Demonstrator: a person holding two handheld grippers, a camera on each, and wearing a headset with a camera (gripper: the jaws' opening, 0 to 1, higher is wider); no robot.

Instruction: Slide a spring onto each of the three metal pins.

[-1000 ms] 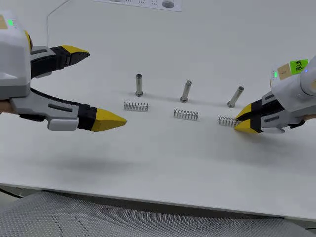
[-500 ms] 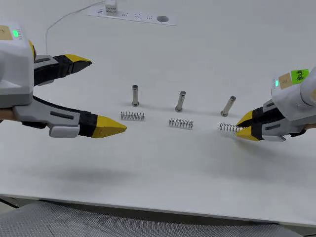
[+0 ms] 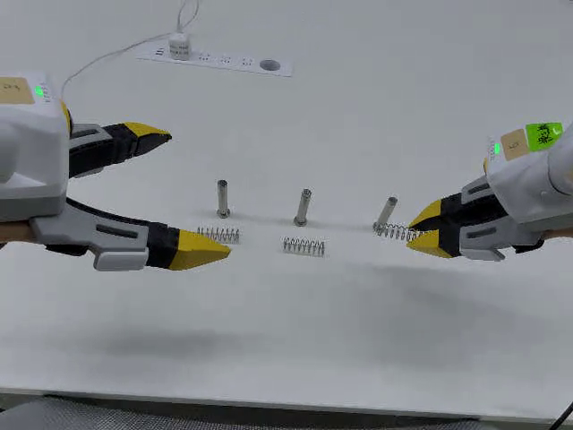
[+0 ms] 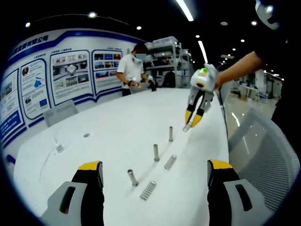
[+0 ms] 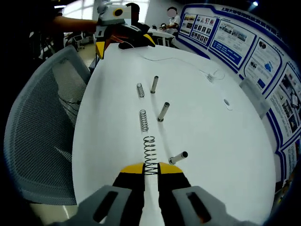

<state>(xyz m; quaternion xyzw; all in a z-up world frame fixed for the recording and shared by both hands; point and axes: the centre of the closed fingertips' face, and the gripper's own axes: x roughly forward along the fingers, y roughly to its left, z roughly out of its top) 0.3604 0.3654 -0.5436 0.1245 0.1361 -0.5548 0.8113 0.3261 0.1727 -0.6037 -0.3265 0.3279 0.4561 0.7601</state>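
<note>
White bench spreads wide beyond pins; right gripper pinches one spring.

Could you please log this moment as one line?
right tongs: shut on spring beside right pin | left tongs: open | two springs on table

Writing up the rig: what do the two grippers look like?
The left gripper and right gripper share white-grey bodies, black claws with pointed yellow tips, and a green light. Left carries a tan label; right a tan and a green one.
</note>
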